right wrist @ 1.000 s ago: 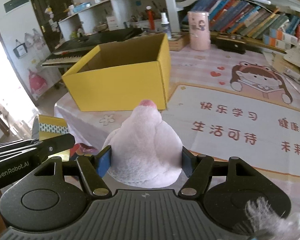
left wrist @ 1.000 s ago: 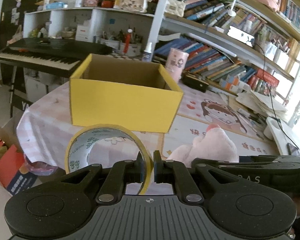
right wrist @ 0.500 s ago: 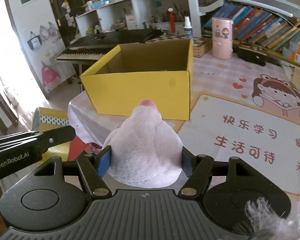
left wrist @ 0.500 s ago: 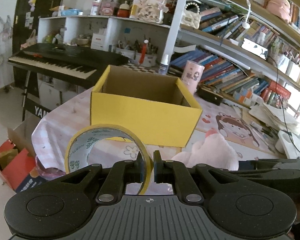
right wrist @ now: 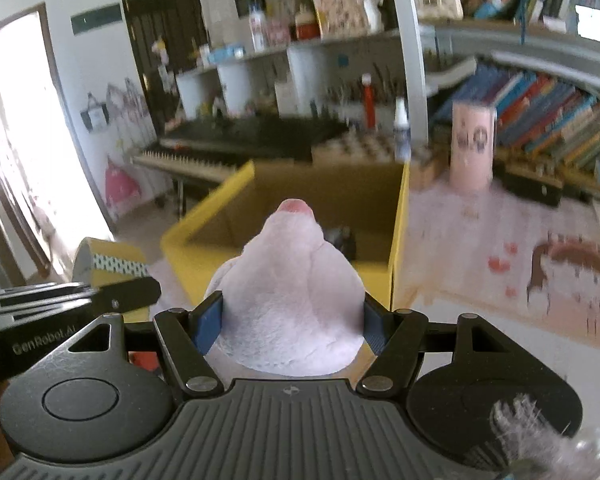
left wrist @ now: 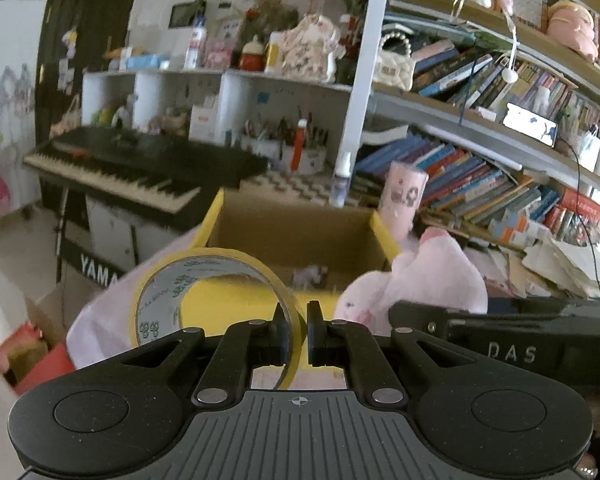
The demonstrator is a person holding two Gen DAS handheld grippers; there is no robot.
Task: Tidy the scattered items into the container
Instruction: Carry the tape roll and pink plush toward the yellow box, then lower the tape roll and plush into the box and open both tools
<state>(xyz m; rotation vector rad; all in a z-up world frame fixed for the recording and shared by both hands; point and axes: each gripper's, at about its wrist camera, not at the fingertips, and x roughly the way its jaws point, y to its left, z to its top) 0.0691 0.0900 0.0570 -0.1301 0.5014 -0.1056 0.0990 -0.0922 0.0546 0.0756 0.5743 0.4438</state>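
Left wrist view: the left gripper [left wrist: 298, 334] is pinched nearly closed on the wall of a yellow tape roll [left wrist: 216, 300], one finger inside the ring and one outside. The roll stands on edge and extends from the fingertips toward ten o'clock. Green print runs round its grey inner core, too small to read. Past the fingertips at twelve o'clock sits the yellow cardboard box [left wrist: 300, 236], open at the top, with a small pale item on its floor that is too blurred to name. At two o'clock the pink plush toy [left wrist: 420, 276] shows beside the box's right corner, with the right gripper's black body under it, lettered "DAS". The keyboard [left wrist: 140, 168] at ten o'clock carries "YAMA" on its stand, the rest hidden. A pink cup [left wrist: 404, 196] stands behind the box.

Right wrist view: the right gripper [right wrist: 292, 320] is spread wide and clamped on the plush toy [right wrist: 290, 292], its blue pads [right wrist: 208, 322] pressed into both flanks. The toy fills the gap and its pink tip points to twelve o'clock, toward the open box [right wrist: 292, 200] just beyond. At nine o'clock the left gripper's side reads "GenRobot.AI", with the tape roll [right wrist: 108, 260] above it. The tablecloth [right wrist: 500, 248] at three o'clock shows a blurred cartoon print.
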